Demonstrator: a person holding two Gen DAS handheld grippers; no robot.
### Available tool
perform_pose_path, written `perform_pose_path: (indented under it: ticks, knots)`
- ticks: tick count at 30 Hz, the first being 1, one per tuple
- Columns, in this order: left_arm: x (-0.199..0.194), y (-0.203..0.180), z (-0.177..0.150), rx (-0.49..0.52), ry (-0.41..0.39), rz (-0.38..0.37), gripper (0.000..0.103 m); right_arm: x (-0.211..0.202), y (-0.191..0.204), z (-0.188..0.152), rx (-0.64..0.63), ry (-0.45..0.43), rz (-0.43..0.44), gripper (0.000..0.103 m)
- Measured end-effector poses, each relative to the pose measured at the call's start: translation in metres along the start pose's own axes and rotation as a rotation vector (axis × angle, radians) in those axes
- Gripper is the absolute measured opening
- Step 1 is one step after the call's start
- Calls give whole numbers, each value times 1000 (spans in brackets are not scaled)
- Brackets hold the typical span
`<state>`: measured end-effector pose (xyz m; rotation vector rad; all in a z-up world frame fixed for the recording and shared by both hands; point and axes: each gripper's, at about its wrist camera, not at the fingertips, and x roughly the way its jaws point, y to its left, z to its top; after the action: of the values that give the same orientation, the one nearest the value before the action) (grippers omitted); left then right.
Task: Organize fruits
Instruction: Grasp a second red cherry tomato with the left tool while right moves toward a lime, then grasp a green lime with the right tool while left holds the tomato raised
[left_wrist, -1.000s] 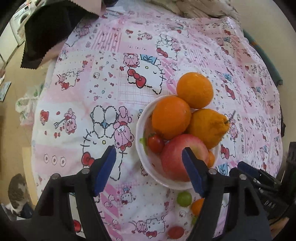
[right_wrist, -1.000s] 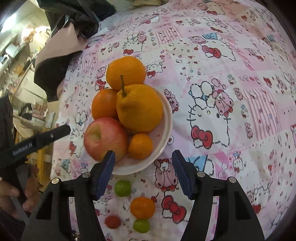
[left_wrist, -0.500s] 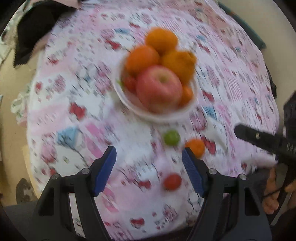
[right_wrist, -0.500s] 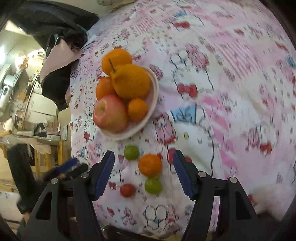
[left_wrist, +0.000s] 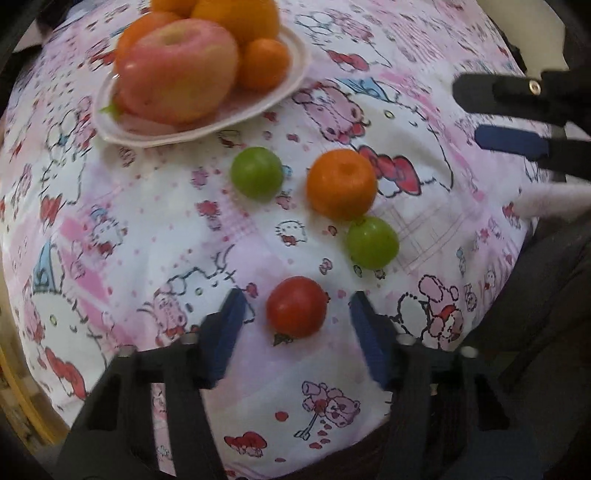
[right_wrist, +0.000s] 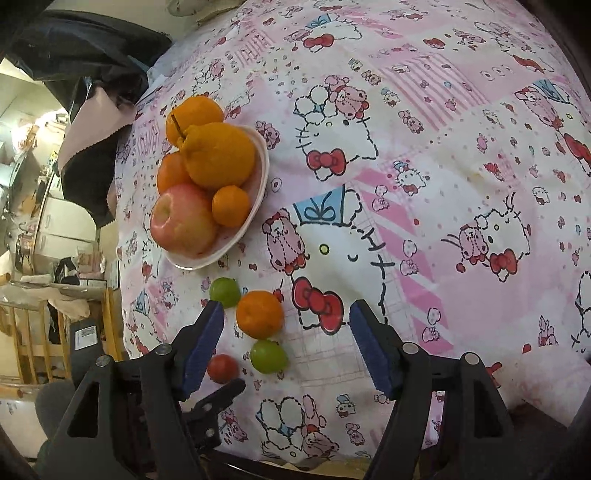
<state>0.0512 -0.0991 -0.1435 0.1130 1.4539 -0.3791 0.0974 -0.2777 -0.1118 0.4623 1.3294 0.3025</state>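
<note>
Jaws of the left gripper (left_wrist: 295, 314) have just been closing around the red cherry tomato (left_wrist: 297, 312), not yet touching; right gripper (right_wrist: 286, 332) is opening, empty. Next: pinching gently, lifting toward the plate (left_wrist: 295, 74).

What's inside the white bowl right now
The white bowl holds a red apple, a knobbly stemmed citrus, a small mandarin and two more oranges behind them. Whatever lies underneath the pile is covered.
</note>
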Motion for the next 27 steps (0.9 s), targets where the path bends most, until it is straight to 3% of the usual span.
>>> perform_pose_path:
  ticks: [2,4,9,14,21,27]
  knots:
    - [0,-3,0,12,-8,5,42,3,1,-1,-8,14,3,76]
    - [-1,-4,0,22,-7,17,28,6,4,-1,-26,26,-3,77]
    - [-12,1,1,-9,-27,-3,28,19,14,-4,-77,85,-18,77]
    - [-28,33,-1,-153,-70,16,28,35,35,-16,-194,151,-43,76]
    - [-42,81,-6,-357,-113,-26,28,66,56,-33,-330,239,-119,59]
    - [-53,96,-7,-402,-158,-14,28,86,63,-41,-387,288,-162,48]
